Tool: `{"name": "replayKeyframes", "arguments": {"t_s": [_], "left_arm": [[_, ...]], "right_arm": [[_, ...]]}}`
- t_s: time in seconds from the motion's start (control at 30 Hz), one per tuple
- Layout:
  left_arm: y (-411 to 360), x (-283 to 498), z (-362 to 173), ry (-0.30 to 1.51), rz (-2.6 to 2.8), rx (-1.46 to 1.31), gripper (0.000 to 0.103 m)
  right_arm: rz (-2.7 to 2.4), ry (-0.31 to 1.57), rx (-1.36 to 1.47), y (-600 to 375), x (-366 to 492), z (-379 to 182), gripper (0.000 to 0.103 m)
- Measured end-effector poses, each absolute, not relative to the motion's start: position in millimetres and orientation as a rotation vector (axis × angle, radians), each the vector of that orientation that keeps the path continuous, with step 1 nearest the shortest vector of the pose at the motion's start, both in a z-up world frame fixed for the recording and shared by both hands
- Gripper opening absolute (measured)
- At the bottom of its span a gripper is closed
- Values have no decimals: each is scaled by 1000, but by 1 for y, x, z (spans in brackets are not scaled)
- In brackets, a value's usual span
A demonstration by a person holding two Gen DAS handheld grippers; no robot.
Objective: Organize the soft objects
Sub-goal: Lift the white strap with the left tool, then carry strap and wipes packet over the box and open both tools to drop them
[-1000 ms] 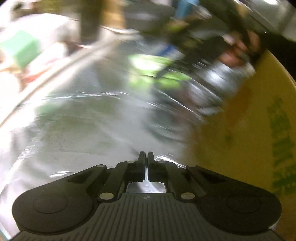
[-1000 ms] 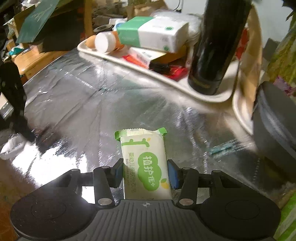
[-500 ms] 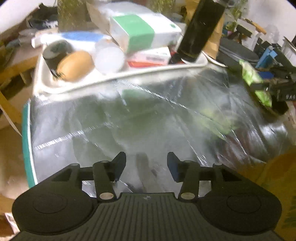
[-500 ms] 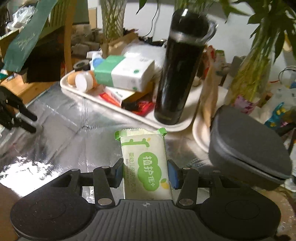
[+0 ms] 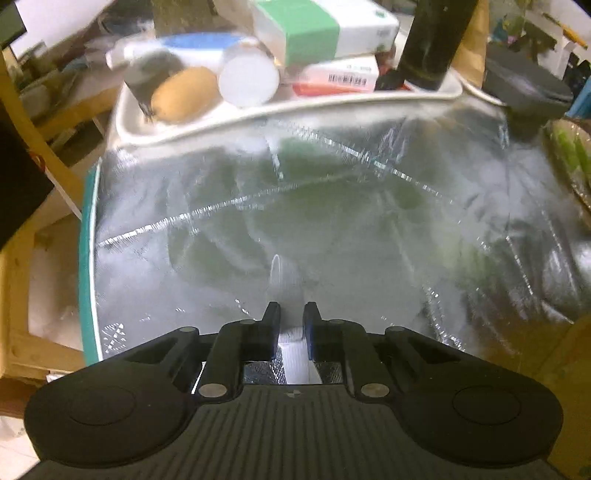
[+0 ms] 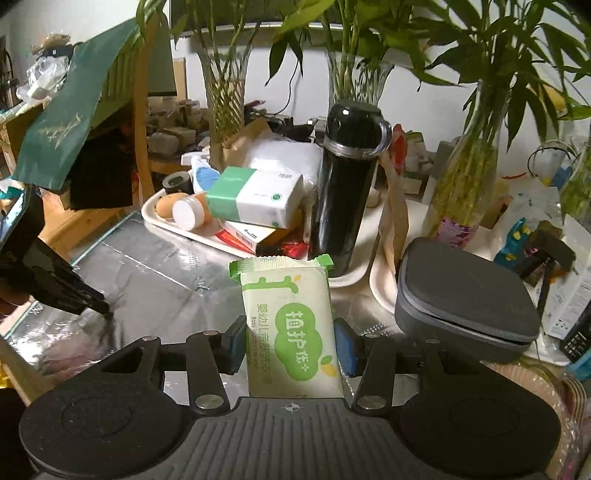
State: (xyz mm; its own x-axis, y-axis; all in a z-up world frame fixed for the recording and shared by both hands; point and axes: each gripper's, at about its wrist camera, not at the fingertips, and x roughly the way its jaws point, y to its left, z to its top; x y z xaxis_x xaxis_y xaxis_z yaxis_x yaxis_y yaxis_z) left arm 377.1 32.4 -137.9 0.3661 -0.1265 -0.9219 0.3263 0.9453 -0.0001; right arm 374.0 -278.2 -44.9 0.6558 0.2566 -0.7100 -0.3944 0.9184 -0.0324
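My right gripper is shut on a white and green soap packet and holds it above the silver foil mat. My left gripper hovers over the foil mat, its jaws nearly closed with a narrow gap and nothing between them. The left gripper also shows in the right wrist view at the left edge, low over the mat. A green and white tissue pack lies on the white tray, seen too in the left wrist view.
The white tray holds a black flask, a white-capped jar, an egg and flat boxes. A grey case sits at right. Glass vases with plants stand behind. A teal mat edge runs at left.
My left gripper has narrowed from wide open to nearly closed and moved nearer the tray. My right gripper has lifted and tilted up with the soap packet.
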Motion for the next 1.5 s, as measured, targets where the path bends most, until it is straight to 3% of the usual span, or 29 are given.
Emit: {"name": "replayKeyframes", "arguments": {"t_s": [0.9, 1.5], "left_arm": [[-15, 262, 27, 708, -204, 305, 14], [-29, 189, 38, 854, -424, 117, 14]], "right_arm": [[457, 725, 15, -254, 274, -4, 51], [385, 772, 123, -266, 220, -6, 51]]}}
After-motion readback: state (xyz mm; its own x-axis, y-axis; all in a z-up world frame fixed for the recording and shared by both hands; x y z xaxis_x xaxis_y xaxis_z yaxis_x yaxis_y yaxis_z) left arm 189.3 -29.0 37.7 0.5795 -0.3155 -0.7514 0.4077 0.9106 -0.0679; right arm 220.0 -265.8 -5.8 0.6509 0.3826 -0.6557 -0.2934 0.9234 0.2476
